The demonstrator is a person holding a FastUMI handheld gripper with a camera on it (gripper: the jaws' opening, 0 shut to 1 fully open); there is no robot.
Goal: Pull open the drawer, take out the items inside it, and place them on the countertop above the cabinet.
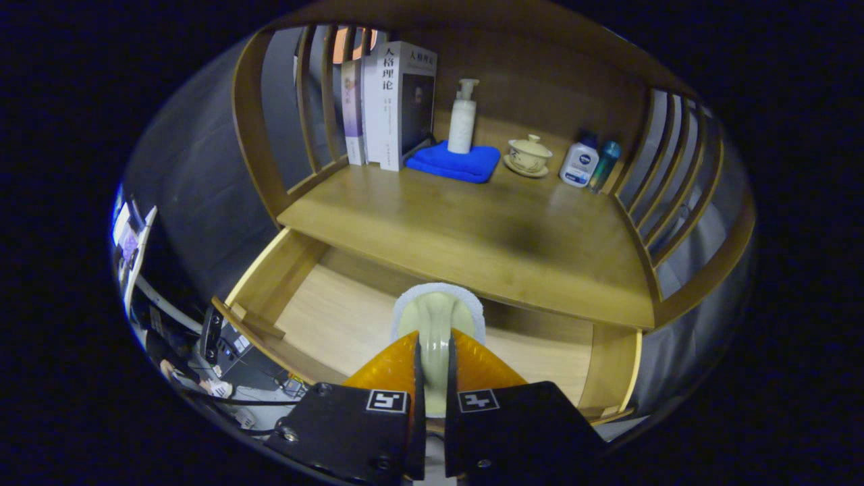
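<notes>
**A:** So where's this at? The cabinet [472, 40] has its drawer [270, 283] pulled right out under the worktop [472, 223], so that step looks done to me.

**B:** Yep. The drawer floor I can see looks bare, and the gripper [433, 351] is clamped tight on a pale brush [439, 317] with a white pad, held up over the drawer, just short of the worktop edge. What's left, I reckon, is setting it down up there.

**A:** Anything on the worktop already?

**B:** All at the back: books [391, 101], a blue cloth [453, 162] with a pump bottle [463, 118] standing on it, a lidded cup [529, 154], then two small bottles [588, 163]. Loads of free space in front.

**A:** Any writing?

**B:** Book spine has Chinese characters, 人格理论 I think. Other print is too small to read.
</notes>
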